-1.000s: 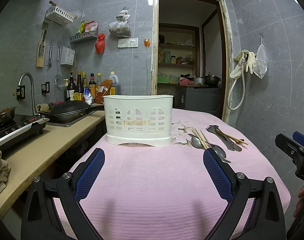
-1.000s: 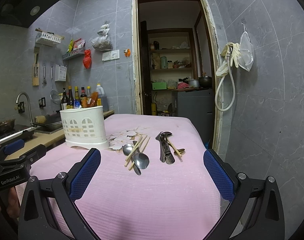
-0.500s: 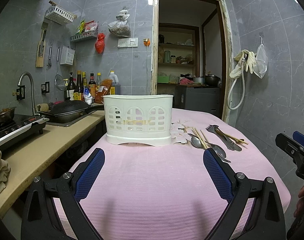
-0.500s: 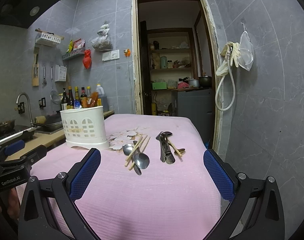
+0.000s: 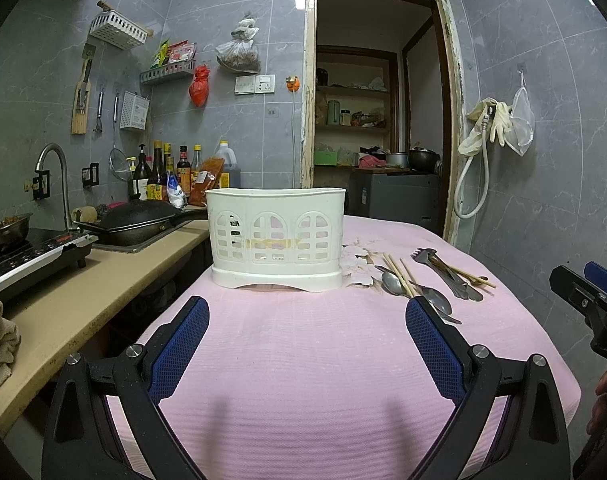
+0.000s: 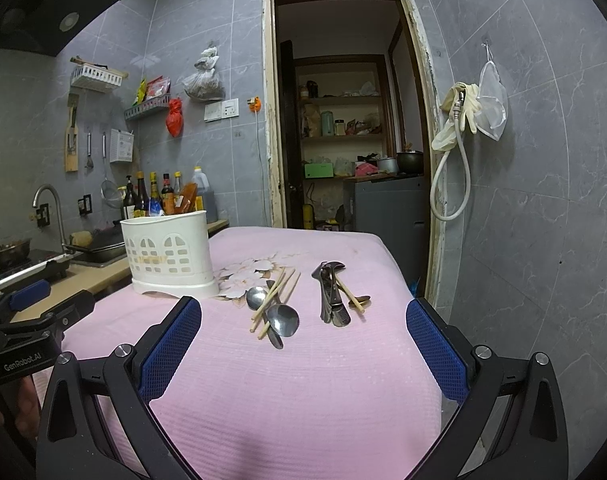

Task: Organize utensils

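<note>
Holder [image 5: 276,237] stands upright on desk [image 5: 303,360], toward its far left. Right of holder, on desk: spoons [image 6: 277,312] with chopsticks [image 6: 275,294] lying across them. Further right, apart: forks [image 6: 330,292] in a pile with more chopsticks. Counter [image 5: 87,292] runs along desk's left side; wok [image 5: 137,222] and stove [image 5: 35,254] sit on it. Doorway [image 5: 377,120] behind desk.

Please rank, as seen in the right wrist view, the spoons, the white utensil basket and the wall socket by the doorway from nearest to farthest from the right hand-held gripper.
From the right hand-held gripper:
1. Spoons, just ahead on the pink cloth, crossed by chopsticks.
2. White utensil basket, farther back on the left.
3. Wall socket, on the back wall left of the doorway.
</note>
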### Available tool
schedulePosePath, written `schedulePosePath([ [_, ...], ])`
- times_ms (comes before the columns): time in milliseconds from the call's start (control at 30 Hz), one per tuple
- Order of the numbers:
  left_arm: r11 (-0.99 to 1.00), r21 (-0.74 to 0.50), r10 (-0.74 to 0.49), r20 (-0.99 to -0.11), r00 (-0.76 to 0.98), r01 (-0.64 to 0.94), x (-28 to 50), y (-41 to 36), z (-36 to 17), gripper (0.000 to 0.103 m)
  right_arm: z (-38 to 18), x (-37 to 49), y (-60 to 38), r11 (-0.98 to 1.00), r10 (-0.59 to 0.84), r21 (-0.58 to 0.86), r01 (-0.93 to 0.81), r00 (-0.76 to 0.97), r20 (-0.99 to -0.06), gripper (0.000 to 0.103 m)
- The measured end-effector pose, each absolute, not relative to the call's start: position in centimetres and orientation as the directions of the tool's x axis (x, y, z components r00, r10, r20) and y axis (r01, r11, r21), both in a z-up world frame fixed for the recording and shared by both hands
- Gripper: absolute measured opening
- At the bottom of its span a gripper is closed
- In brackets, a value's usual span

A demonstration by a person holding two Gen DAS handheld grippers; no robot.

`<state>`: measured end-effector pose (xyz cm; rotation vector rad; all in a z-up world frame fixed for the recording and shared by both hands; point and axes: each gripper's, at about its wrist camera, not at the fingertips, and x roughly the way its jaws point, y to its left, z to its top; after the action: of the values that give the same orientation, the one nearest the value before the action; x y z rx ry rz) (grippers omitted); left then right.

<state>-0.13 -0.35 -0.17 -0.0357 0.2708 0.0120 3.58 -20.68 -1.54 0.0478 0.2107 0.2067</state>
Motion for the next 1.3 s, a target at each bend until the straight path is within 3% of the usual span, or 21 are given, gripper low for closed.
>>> schedulePosePath([
  [833,0.999,-0.038,0.005,-0.268,0.963,-0.015,0.1,-0.3,-0.2,0.096,-1.7,3.6,-20.4,0.978,0.205,0.064,-0.196,0.956,-0.207,0.103],
  [1167,0.999,-0.034,-0.045,-0.180,0.983,0.039,1.2,-0.7,2.2,0.096,-0.9,4.7,-20.0,0.977,0.210,0.004,-0.213,0.961,-0.182,0.103],
  [1300,0.996,-0.051,-0.081,-0.187,0.979,0.073,2.6,-1.4,2.8,0.097,0.0,6.1,-20.5,0.974,0.220,-0.016,-0.226,0.960,-0.173,0.103],
])
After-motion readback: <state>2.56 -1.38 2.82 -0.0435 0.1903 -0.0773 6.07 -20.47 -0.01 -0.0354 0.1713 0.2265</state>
